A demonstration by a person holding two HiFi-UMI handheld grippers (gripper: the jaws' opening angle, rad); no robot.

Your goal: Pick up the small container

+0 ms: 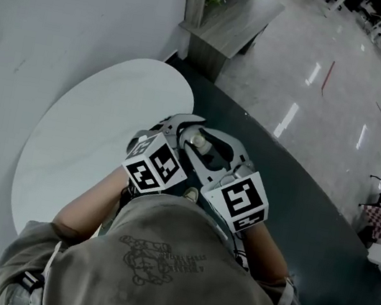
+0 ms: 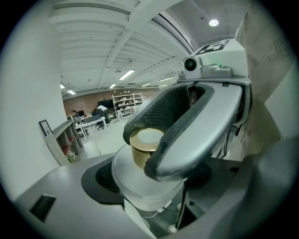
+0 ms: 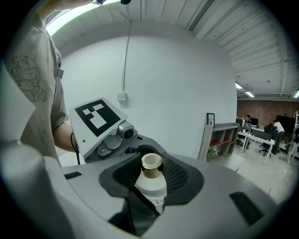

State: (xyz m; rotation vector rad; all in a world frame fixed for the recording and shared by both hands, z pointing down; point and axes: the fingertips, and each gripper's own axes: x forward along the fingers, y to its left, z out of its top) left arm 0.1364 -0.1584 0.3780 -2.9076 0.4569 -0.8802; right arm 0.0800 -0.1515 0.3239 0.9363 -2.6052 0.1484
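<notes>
The left gripper and the right gripper are both closing their fingers on the small container. They are holding this gold-capped white bottle up by the person's chest, beside the white table.

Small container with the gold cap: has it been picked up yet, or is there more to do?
Done: the small container looks lifted, held in the air by the person's chest, beside the white table rather than on it.
In hand: the left gripper clamps its white body, and the right gripper is closed around the gold cap.
Left: nothing of the pick-up itself, as far as the views show.
</notes>
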